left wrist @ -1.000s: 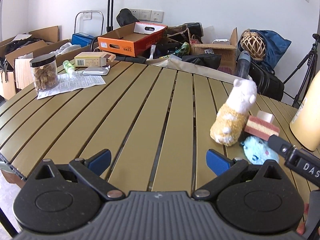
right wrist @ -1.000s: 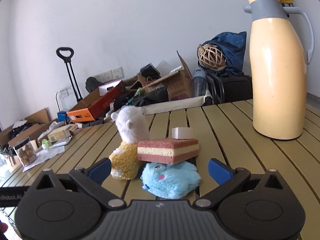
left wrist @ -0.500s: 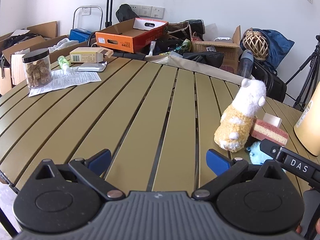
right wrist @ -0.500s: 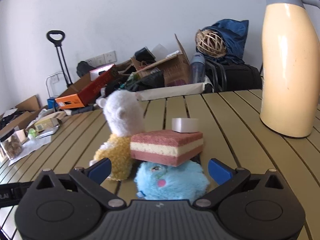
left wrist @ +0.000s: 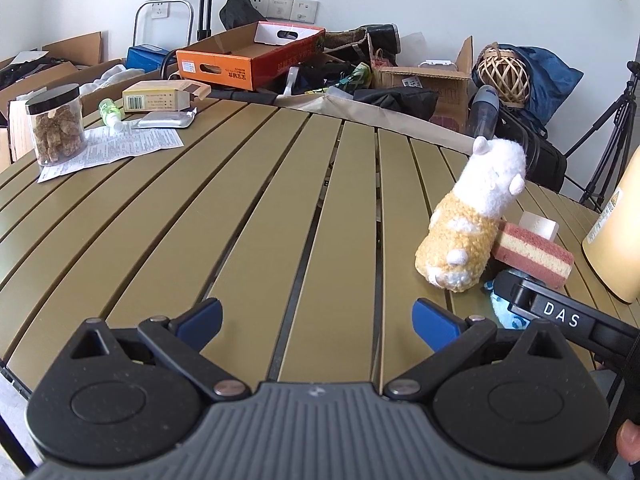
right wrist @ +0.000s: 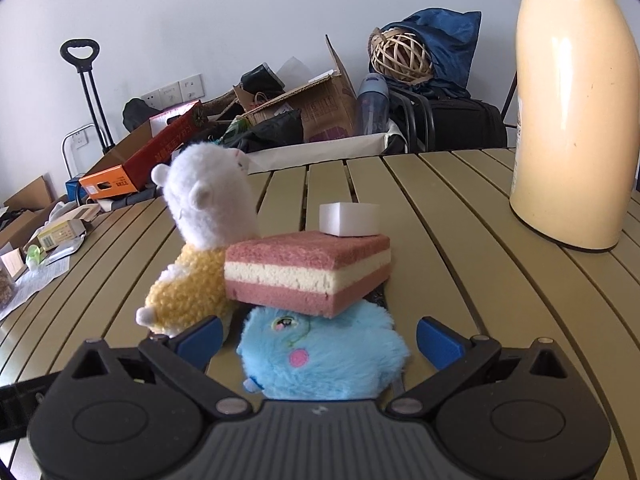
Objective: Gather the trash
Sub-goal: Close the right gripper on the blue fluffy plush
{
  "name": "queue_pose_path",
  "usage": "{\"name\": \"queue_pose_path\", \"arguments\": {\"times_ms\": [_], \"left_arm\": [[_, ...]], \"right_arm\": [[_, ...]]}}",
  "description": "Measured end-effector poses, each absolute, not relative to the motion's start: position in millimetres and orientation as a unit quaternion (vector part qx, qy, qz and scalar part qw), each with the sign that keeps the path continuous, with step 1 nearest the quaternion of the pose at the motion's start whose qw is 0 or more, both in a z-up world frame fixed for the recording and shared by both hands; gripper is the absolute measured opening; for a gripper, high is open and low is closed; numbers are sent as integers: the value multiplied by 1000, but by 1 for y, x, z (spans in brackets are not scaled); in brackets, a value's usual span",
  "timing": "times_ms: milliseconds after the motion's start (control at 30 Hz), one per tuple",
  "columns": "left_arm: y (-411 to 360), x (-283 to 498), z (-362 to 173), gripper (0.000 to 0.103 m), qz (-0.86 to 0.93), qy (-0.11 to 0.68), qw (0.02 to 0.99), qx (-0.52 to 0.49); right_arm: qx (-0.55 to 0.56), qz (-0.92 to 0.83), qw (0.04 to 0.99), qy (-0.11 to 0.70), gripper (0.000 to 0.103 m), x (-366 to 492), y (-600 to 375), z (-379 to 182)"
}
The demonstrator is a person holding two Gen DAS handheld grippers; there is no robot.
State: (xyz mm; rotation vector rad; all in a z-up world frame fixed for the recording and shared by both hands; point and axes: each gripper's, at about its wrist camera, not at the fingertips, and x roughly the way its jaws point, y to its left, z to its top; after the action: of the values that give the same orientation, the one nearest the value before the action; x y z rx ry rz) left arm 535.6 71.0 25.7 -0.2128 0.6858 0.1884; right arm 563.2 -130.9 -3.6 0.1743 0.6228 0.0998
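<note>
A blue plush toy (right wrist: 324, 352) lies on the slatted table between the fingers of my open right gripper (right wrist: 318, 338). A pink and cream sponge (right wrist: 308, 276) rests on top of it, with a small white block (right wrist: 349, 219) on the sponge. A white and yellow plush alpaca (right wrist: 200, 248) leans against the sponge's left side. My left gripper (left wrist: 316, 318) is open and empty over bare slats, left of the alpaca (left wrist: 472, 224). At the table's far left lie a printed paper sheet (left wrist: 108, 150), a silver foil pack (left wrist: 164, 120), a small green bottle (left wrist: 110, 112) and a carton box (left wrist: 160, 98).
A tall cream thermos (right wrist: 576, 112) stands at the right. A jar of snacks (left wrist: 56, 124) stands on the paper at the far left. Boxes, bags and an orange carton (left wrist: 248, 56) crowd the floor beyond the table's far edge. The right gripper's body (left wrist: 560, 316) shows in the left wrist view.
My right gripper has moved forward and lower, so the blue plush now sits between its fingers. My left gripper has drifted slightly and stays open.
</note>
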Motion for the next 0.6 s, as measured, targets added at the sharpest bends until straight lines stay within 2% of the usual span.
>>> {"name": "queue_pose_path", "arguments": {"times_ms": [333,600], "left_arm": [[75,534,26,103,95,335,931,-108],[74,533,26,103,94,337,931,-106]], "right_arm": [[97,44,938,330,103,572,-133,-11],[30,38,935,351,103,574,-115,-12]]}}
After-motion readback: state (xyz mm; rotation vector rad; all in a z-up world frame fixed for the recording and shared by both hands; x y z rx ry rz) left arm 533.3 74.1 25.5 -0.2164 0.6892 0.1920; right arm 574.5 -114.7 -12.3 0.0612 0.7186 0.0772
